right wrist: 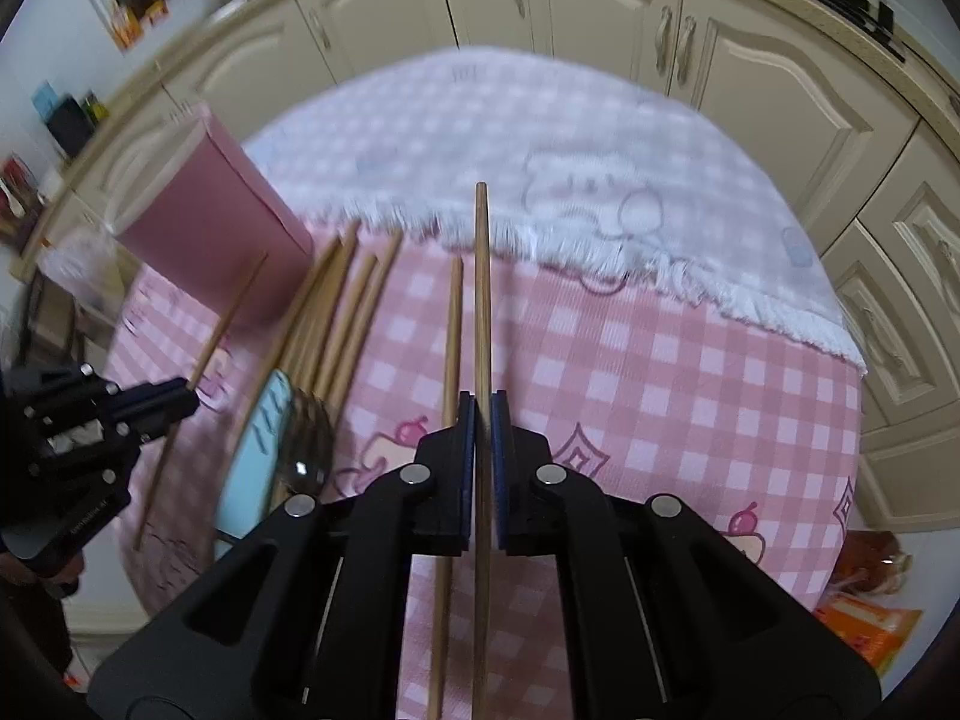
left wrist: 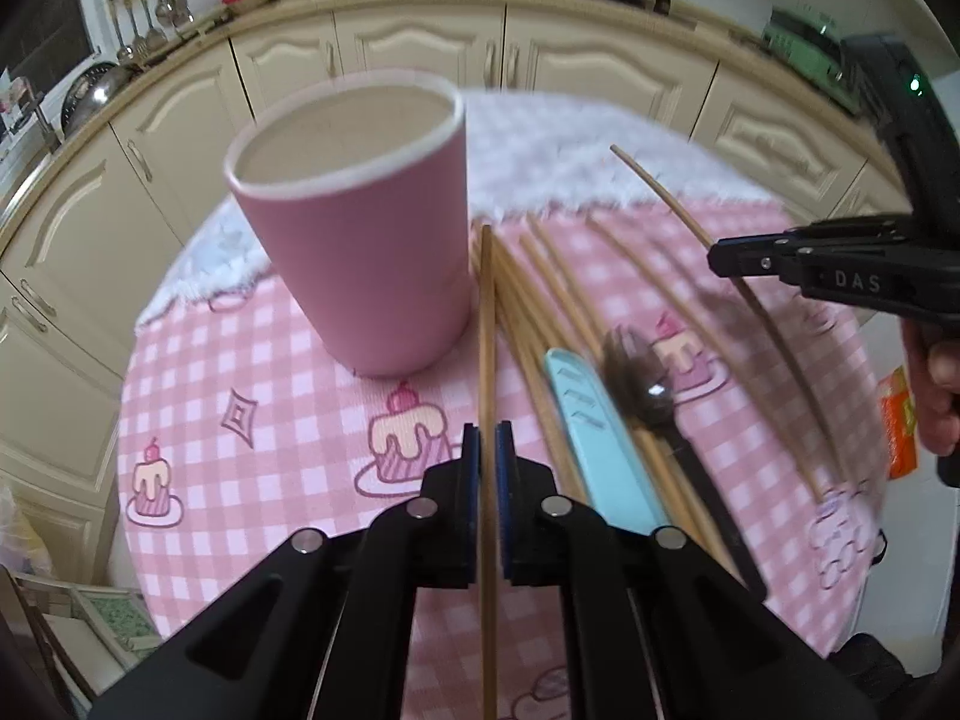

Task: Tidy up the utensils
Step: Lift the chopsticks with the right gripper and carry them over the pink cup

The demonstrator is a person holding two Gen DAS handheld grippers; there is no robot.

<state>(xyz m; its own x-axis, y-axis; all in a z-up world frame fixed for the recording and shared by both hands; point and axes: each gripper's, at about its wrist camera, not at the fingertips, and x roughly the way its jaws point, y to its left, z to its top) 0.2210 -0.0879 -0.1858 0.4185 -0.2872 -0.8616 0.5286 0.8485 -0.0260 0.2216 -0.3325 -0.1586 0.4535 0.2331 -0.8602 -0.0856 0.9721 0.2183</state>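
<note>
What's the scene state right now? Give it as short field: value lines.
surface: round table with pink checked cloth
container: pink cup, upright, nothing seen in it
left gripper: shut on one chopstick, lifted
right gripper: shut on another chopstick, lifted
on cloth: loose chopsticks, light blue utensil, dark fork
placed in cup: none visible

Both wrist views look down along their tongs, close over the bench (left wrist: pixel 252 360), facing cabinets at 12 o'clock; shared: pink cup (left wrist: pixel 360 228), loose chopsticks (right wrist: pixel 360 312).
</note>
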